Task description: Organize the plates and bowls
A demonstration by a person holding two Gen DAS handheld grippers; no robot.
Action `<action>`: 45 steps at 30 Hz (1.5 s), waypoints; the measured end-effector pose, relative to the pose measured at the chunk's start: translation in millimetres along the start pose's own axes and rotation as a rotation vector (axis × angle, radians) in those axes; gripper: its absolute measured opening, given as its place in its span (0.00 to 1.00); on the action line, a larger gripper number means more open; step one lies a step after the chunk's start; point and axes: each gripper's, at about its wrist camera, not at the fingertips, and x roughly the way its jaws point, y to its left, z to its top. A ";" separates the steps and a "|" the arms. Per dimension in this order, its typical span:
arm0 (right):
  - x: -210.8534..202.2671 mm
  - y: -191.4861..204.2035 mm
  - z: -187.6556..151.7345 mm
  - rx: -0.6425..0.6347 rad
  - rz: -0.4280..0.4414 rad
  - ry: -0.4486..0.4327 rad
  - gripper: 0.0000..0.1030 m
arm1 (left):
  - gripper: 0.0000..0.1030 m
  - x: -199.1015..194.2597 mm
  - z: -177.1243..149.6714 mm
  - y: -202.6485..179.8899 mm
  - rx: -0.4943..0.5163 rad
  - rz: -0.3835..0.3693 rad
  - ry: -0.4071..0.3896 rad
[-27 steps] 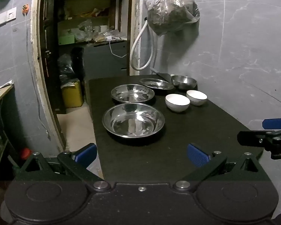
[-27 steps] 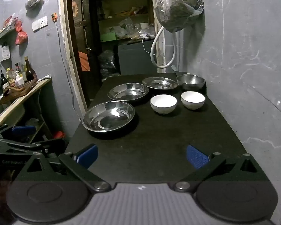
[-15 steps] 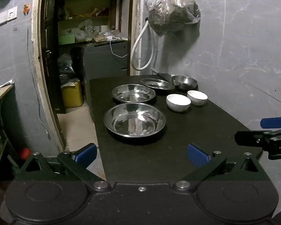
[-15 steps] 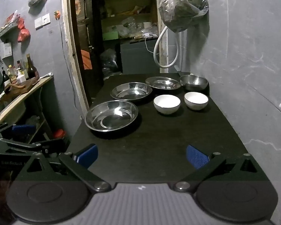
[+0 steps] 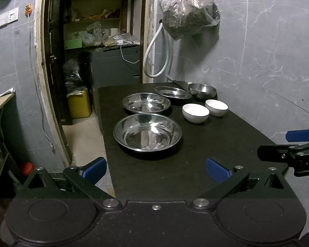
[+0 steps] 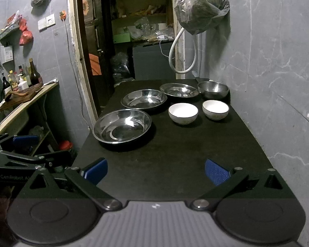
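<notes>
On the black table three steel plates stand in a row: a large near one, a middle one and a small far one. A steel bowl sits at the back right. Two white bowls stand side by side, also in the right wrist view. My left gripper and my right gripper hang open over the table's near end, well short of the dishes, with nothing between their fingers.
A grey marbled wall runs along the table's right side. A full plastic bag and a white hose hang above the far end. An open doorway with shelves and a yellow container lies behind. A side counter with bottles stands left.
Both grippers have drifted slightly; the dishes sit a little further right in each view. Nothing on the table has moved, and both stay open.
</notes>
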 end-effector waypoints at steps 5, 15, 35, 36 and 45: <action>0.0 0.3 0.2 0.000 0.000 0.002 1.00 | 0.99 0.3 -0.2 0.1 -0.001 0.002 0.002; 2.4 -0.5 0.1 -0.001 0.001 0.006 1.00 | 0.99 2.1 -0.4 -2.1 0.003 0.001 0.008; 9.4 4.1 4.4 -0.015 -0.004 0.017 1.00 | 0.99 8.5 -0.6 5.7 -0.017 0.001 0.017; 9.3 4.2 4.3 -0.015 -0.004 0.017 1.00 | 0.99 8.8 -0.7 5.8 -0.016 0.002 0.018; 12.0 4.9 4.6 -0.016 -0.004 0.021 1.00 | 0.99 9.5 -1.1 7.2 -0.018 0.001 0.021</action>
